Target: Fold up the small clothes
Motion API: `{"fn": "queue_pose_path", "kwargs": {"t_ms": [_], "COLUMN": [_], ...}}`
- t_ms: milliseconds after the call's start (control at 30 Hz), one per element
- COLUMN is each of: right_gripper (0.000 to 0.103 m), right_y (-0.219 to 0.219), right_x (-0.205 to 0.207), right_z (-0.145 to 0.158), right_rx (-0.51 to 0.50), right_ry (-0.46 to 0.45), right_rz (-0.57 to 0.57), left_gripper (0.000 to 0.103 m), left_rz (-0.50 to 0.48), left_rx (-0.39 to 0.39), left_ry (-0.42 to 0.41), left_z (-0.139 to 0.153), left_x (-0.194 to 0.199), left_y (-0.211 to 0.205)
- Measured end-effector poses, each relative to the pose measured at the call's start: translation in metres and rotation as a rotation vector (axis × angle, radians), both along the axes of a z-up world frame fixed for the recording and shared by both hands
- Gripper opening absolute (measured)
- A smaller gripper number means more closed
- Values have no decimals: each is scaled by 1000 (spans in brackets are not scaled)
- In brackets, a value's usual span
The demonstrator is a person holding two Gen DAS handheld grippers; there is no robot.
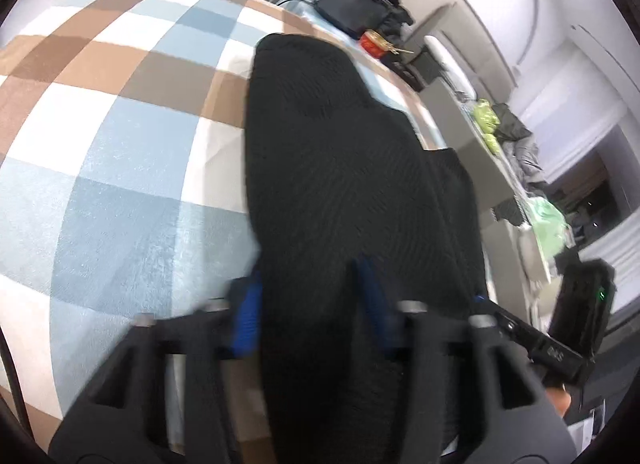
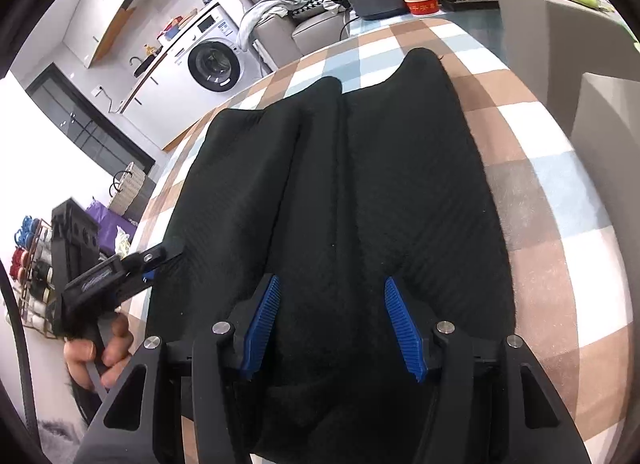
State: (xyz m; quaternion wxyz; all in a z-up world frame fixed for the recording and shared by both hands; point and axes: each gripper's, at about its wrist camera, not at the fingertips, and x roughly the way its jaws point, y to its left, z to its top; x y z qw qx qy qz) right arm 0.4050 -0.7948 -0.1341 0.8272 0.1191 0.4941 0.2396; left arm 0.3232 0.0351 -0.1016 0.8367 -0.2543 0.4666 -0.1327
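Garment, a black ribbed knit piece (image 2: 344,200), lies flat on the brown, blue and white checked blanket (image 2: 532,192). Left gripper (image 1: 308,304) and right gripper (image 2: 332,324) hover released over its near edge; next, probably pinch that edge and fold.

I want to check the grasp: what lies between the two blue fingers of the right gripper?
In the right wrist view, only the black garment lies between the open blue fingers of the right gripper; nothing else shows there.
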Motion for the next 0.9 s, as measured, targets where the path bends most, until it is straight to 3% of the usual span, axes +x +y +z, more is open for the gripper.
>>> {"fn": "queue_pose_path", "kwargs": {"t_ms": [67,267,633,733,900], "right_gripper": [57,57,57,57,57], "right_y": [0,10,93,114,131], "right_x": [2,10,29,39,58], "right_z": [-1,0,-5,-9,-9], "right_rx": [6,24,107,149,201], "right_ry": [3,26,71,93,113], "right_rz": [2,34,237,281,290], "left_gripper": [14,13,17,25,49], "left_rz": [21,82,165,165,182], "left_rx": [-28,-15,96,133,156], "left_ry": [-13,-60,-32,-28,-64], "left_z": [-2,9,8,12,24], "left_x": [0,-5,-35,-40,-50], "left_y": [4,25,93,99,110]}}
